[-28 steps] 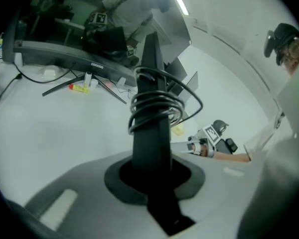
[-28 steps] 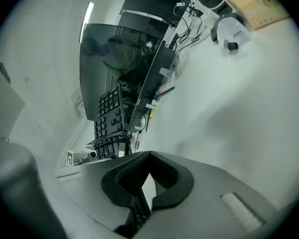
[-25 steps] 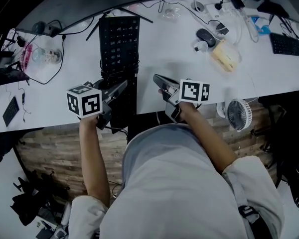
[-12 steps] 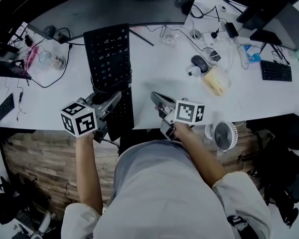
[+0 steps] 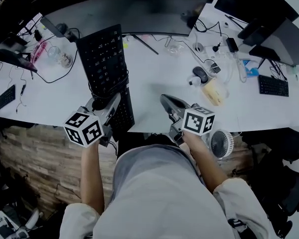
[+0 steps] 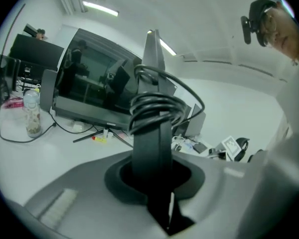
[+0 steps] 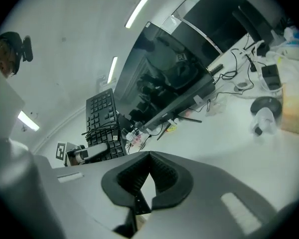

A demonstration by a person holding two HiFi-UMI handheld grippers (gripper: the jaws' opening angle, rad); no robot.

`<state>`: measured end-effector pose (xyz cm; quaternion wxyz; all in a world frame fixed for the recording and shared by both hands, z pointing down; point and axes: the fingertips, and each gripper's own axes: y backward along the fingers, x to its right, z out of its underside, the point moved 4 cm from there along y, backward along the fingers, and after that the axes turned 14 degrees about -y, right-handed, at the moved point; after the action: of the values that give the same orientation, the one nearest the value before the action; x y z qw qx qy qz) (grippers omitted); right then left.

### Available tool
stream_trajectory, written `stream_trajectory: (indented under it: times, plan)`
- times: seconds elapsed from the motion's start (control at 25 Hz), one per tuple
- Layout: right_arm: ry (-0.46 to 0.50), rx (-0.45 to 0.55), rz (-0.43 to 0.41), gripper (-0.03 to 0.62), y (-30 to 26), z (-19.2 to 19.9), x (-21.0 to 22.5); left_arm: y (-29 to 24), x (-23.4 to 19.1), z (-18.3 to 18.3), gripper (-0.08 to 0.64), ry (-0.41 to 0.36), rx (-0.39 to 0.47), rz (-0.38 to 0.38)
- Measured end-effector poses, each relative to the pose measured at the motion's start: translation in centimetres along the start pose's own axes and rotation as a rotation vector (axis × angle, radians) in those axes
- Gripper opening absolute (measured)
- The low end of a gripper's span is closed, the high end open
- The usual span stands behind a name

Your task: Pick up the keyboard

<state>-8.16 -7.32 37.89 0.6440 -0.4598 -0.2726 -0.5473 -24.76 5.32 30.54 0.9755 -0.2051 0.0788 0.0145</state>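
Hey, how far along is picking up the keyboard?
Done: the left gripper is clamped on the near edge of the keyboard, with the cable coiled around it. In hand: the keyboard looks tipped up off the desk, far end raised. The right gripper is shut and empty. Left: probably only lifting it fully clear.

- Matt black plastic all over the black slab keyboard [image 5: 102, 63]; smooth, faintly shiny sheath on the coiled black cable [image 6: 159, 103] wound round it.
- Matt grey moulded plastic on the left gripper [image 5: 117, 97] and the right gripper [image 5: 163, 99]; ribbed black rubbery lining inside the jaws.
- Smooth, low-sheen white desk [image 5: 154, 78].
- Glossy, reflective curved dark monitor [image 7: 174, 78].
- Rough-looking wood-grain plank floor [image 5: 35, 153].
- Soft grey cloth shirt [image 5: 159, 193].
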Motion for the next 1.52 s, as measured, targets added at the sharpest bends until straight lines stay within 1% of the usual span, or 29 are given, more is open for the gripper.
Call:
stream_trajectory:
  times: [0.28,0.44,0.52,0.68,0.92,1.12,1.32,1.52]
  plan:
    - [0.172,0.003,0.012,-0.005,1.0,-0.6,-2.8,2.7,0.7,-0.7,0.0,0.041,0.154,-0.062]
    - [0.242,0.04,0.036,-0.006,1.4,-1.4,-3.6,4.0,1.0,-1.1,0.0,0.011,0.217,-0.115]
    - [0.273,0.06,0.05,-0.005,1.8,-1.7,-3.9,4.5,1.2,-1.1,0.0,-0.008,0.235,-0.146]
    - [0.325,0.065,0.052,-0.006,2.2,-1.7,-4.6,5.7,1.7,-0.9,0.0,-0.026,0.268,-0.2]
    - [0.409,0.093,0.067,-0.006,3.3,-2.4,-5.4,7.0,2.5,-0.5,0.0,-0.057,0.283,-0.286]
    - [0.454,0.113,0.082,-0.006,4.1,-2.9,-5.5,7.9,2.8,0.0,0.0,-0.086,0.288,-0.357]
    - [0.505,0.149,0.095,-0.006,5.1,-3.7,-5.5,8.7,3.2,0.1,0.0,-0.11,0.313,-0.402]
    - [0.546,0.158,0.094,-0.005,5.8,-3.7,-6.6,10.0,3.1,-0.3,0.0,-0.129,0.306,-0.444]
